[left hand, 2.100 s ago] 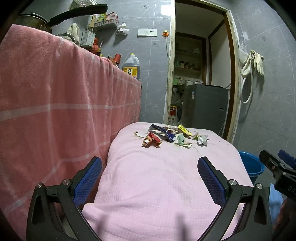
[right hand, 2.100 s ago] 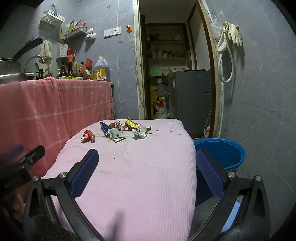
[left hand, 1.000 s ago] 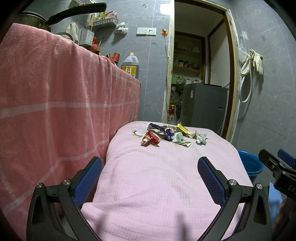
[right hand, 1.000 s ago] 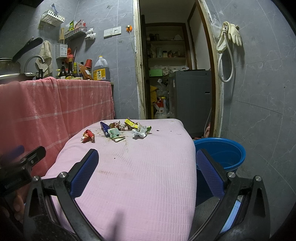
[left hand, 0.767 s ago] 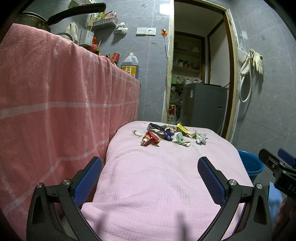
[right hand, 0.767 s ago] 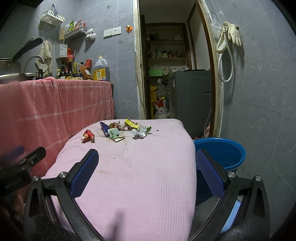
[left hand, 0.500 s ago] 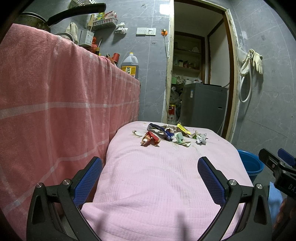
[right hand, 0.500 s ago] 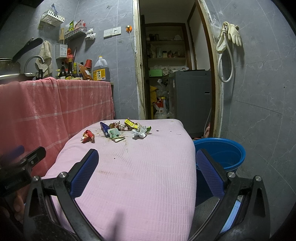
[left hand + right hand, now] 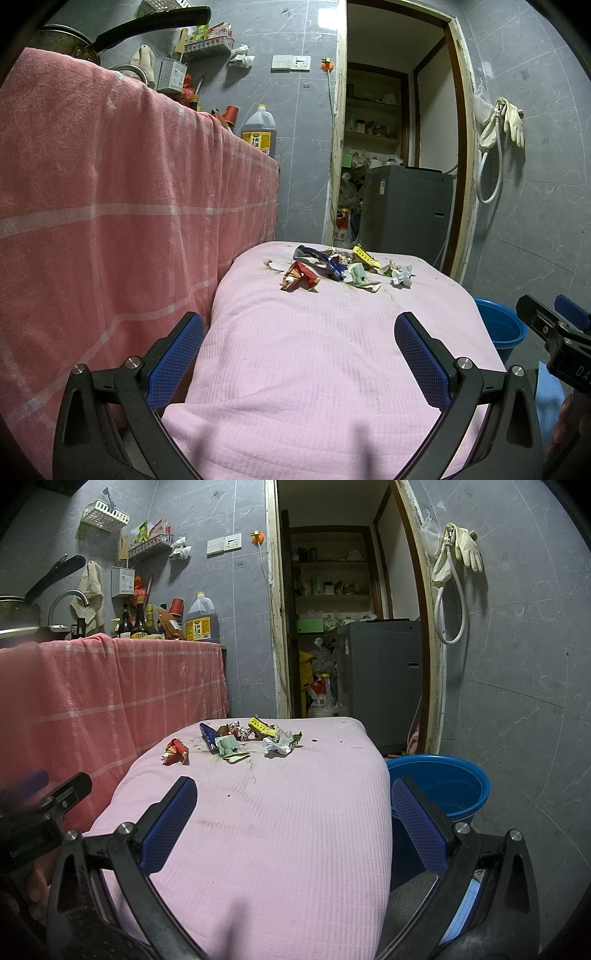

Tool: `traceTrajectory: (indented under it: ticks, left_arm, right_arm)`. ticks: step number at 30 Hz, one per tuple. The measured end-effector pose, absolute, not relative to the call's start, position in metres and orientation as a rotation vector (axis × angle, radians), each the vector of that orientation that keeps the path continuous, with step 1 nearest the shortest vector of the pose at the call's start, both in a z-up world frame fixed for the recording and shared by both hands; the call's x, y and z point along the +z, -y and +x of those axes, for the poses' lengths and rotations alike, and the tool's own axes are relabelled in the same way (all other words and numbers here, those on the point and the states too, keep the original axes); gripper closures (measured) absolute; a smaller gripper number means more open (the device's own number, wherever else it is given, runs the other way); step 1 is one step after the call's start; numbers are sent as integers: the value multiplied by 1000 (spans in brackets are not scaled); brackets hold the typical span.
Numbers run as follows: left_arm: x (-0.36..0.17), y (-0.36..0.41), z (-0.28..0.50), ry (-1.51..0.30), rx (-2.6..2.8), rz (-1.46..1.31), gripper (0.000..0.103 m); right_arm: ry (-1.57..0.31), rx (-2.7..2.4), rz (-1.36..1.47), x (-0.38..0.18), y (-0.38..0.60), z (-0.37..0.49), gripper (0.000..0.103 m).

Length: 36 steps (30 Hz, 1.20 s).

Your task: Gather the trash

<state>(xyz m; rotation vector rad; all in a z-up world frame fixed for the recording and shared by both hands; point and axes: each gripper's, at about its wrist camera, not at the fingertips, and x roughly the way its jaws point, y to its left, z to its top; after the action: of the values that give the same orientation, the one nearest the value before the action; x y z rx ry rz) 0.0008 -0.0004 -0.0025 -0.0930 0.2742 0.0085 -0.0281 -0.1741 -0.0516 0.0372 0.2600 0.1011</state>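
Table [image 9: 325,354]: a low surface draped in a pale pink cloth was seen ahead of both grippers, with faint brown stains across its middle.
Red cloth [image 9: 110,206]: a checked red-pink cover was hung over the counter to the left of the table, with bottles and a large oil jug [image 9: 200,617] stood on top at its far end.
Blue bucket [image 9: 445,786]: it was set on the floor just beside the table's right edge; what it held could not be made out.
Trash [image 9: 236,740]: crumpled wrappers were heaped at the far end of the table, well apart from both grippers.
Red wrapper [image 9: 299,276]: it was laid at the left edge of the heap, slightly apart from the rest.
White wrapper [image 9: 277,745]: it was found at the right edge of the heap.
Left gripper [image 9: 299,354]: its blue-padded fingers were spread wide over the near part of the table, and nothing was held between them.
Right gripper [image 9: 291,812]: its fingers were likewise spread wide and nothing was gripped; the right finger was seen against the bucket.
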Motion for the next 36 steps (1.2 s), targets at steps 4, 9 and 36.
traceTrajectory:
  ticks: [4, 9, 36]
  left_arm:
    - [-3, 1, 2, -275, 9, -92, 2]
    - [-4, 3, 4, -275, 9, -92, 2]
    - [-4, 3, 4, -274, 9, -90, 2]
  right_arm:
    - [-260, 101, 37, -51, 174, -28, 0]
    - [-260, 101, 37, -51, 174, -28, 0]
    - [-259, 101, 37, -51, 174, -28, 0]
